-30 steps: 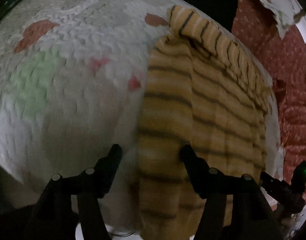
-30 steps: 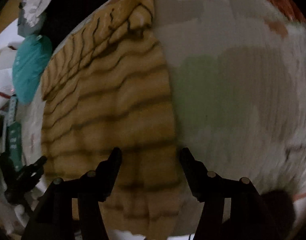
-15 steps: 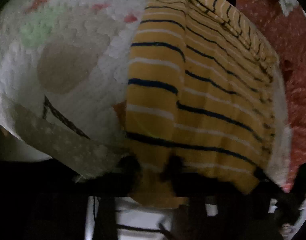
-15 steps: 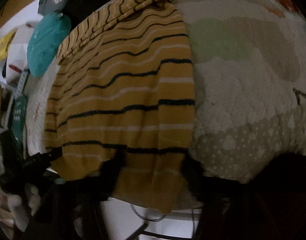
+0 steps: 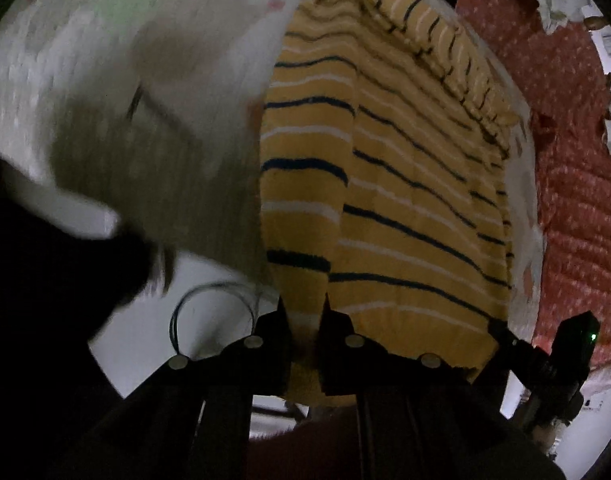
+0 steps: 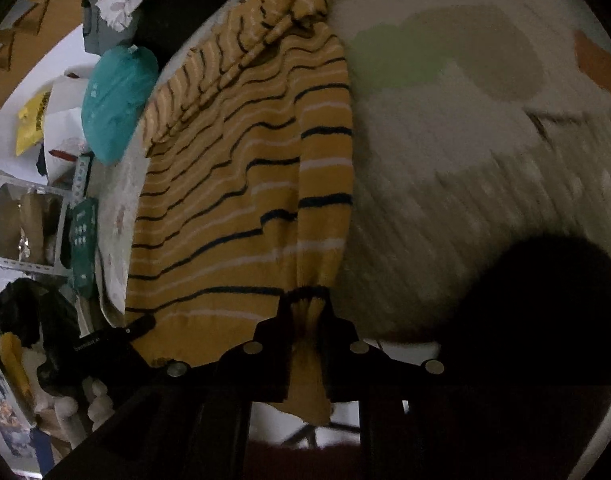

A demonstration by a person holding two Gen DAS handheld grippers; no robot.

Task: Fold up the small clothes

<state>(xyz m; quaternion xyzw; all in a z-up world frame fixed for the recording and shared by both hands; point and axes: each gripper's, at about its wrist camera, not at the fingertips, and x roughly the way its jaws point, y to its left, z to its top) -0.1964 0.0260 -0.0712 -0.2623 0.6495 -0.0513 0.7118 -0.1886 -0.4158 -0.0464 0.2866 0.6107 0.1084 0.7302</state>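
A yellow sweater (image 5: 389, 184) with dark and white stripes lies on a white patterned quilt (image 5: 117, 64), its near edge hanging off the front. My left gripper (image 5: 305, 312) is shut on the sweater's near left hem. In the right wrist view the sweater (image 6: 241, 184) fills the left half, with a sleeve folded along its right side. My right gripper (image 6: 305, 312) is shut on that sleeve's ribbed cuff (image 6: 307, 304). Each gripper shows at the other view's edge.
A red dotted blanket (image 5: 577, 168) lies to the right of the quilt. A teal bag (image 6: 113, 100), a yellow bag (image 6: 33, 120) and a metal shelf (image 6: 25, 224) stand to the left. A cable loop (image 5: 209, 312) lies on the white floor below the quilt's front edge.
Both grippers were open over the sweater a second ago. They have dropped to its near edge and closed on the fabric, and the near edge is now lifted off the quilt.
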